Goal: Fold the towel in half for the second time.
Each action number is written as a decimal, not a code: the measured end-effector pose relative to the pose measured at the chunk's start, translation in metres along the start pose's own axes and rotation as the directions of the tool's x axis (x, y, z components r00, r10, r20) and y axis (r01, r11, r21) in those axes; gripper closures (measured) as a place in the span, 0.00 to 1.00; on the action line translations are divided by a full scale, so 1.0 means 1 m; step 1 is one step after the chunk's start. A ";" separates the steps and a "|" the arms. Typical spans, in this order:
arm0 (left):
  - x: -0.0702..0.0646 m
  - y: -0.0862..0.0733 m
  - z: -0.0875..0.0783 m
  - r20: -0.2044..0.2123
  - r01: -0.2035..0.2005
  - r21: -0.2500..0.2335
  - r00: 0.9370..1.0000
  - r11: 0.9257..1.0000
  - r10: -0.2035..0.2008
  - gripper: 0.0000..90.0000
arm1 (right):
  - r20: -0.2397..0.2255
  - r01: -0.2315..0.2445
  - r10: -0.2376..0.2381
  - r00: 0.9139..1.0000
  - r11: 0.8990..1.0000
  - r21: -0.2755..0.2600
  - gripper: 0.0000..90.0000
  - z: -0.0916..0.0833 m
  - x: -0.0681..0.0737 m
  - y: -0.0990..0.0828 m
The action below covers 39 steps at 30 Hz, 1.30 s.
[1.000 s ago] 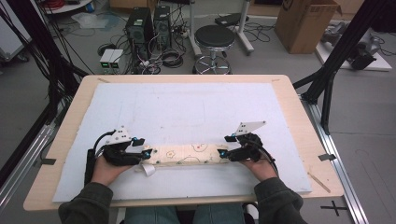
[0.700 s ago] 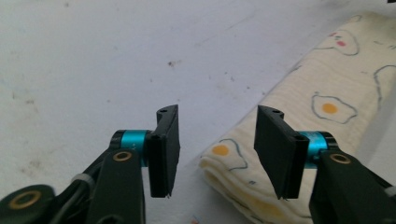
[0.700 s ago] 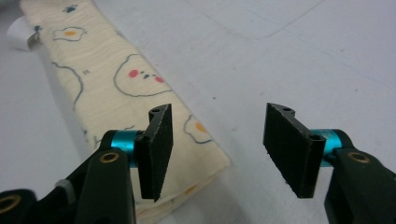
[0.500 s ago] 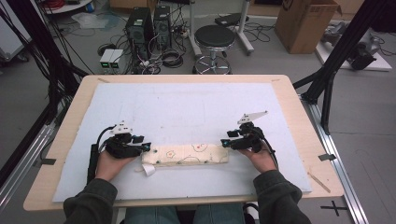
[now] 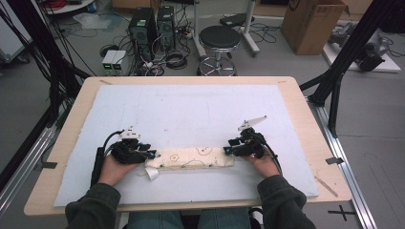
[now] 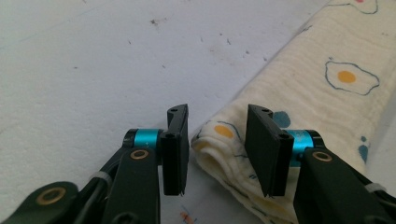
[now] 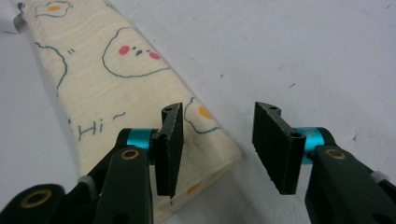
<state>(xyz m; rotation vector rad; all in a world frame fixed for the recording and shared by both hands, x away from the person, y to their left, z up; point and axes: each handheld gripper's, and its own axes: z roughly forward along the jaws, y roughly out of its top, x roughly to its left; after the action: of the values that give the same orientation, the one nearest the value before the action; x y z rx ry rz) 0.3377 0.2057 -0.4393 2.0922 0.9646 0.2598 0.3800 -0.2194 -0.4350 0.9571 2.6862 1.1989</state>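
A cream cloth (image 5: 191, 158) printed with fried eggs and small faces lies folded into a long narrow strip near the table's front edge. My left gripper (image 5: 149, 155) is at the strip's left end and stands open; in the left gripper view the cloth's folded corner (image 6: 219, 149) lies between the jaws of the left gripper (image 6: 217, 149). My right gripper (image 5: 229, 150) is at the strip's right end, also open. In the right gripper view the cloth's end (image 7: 205, 140) lies under the left jaw of the right gripper (image 7: 217, 149), and bare mat shows in the gap.
A pale blue mat (image 5: 191, 109) covers most of the wooden table (image 5: 305, 119). A small white tag (image 5: 152, 173) sticks out at the cloth's left end. Beyond the table stand a stool (image 5: 218, 38), computer towers (image 5: 152, 24) and a cardboard box (image 5: 310, 24).
Both grippers have moved slightly away from the person along with the cloth strip, which now lies a little farther from the front edge. The jaws now stand open at its ends.
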 end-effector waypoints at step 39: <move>-0.003 0.000 -0.002 0.021 0.008 -0.015 1.000 1.000 -0.007 0.92 | -0.055 0.058 -0.058 0.997 0.998 0.008 0.88 -0.002 0.005 0.000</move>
<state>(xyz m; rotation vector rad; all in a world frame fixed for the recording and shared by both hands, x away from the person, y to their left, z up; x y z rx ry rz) 0.3345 0.2045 -0.4379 2.0732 0.9549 0.2401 0.3758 -0.2179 -0.4327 0.8531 2.7435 1.2198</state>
